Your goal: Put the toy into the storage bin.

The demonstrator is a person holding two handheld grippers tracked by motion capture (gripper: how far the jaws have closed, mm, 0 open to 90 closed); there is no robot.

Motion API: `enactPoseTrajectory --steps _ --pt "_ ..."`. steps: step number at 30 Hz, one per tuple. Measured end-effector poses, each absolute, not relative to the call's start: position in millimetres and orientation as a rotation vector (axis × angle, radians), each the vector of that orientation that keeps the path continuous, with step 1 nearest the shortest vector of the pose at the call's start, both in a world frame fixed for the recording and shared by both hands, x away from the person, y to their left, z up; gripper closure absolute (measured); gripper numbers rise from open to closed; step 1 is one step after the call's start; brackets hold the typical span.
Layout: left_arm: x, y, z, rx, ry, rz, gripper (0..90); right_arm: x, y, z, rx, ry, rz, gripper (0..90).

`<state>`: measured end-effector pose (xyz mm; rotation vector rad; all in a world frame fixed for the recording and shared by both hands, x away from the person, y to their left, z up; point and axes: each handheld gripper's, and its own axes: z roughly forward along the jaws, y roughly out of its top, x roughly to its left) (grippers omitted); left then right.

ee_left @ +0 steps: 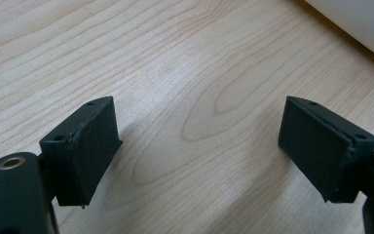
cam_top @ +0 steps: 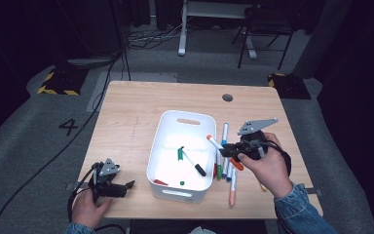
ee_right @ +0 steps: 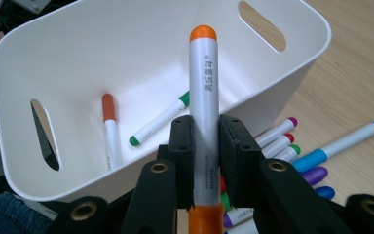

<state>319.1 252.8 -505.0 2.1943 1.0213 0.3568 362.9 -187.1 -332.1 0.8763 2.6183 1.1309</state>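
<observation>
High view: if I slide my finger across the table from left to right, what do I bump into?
Left tool → white bin → orange marker held in the right tool → the person's right hand.

Tons of bare light wood tabletop across the left and upper parts of the high view, so easy passage there. The white plastic bin with handle slots blocks the middle; its open top is free to drop into. Right of it, a bunch of loose coloured markers clutters the strip beside the bin wall.
</observation>
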Motion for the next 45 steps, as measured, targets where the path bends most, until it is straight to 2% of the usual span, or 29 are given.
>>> enactPoseTrajectory --steps 29,45 --pt "319.1 252.8 -504.9 2.194 1.021 0.358 15.1 371.6 -115.1 -319.2 0.702 2.735 1.112 76.8" --pt "319.1 252.9 -504.9 2.194 1.021 0.359 15.1 376.4 -99.1 -333.8 0.657 2.787 1.076 76.9"
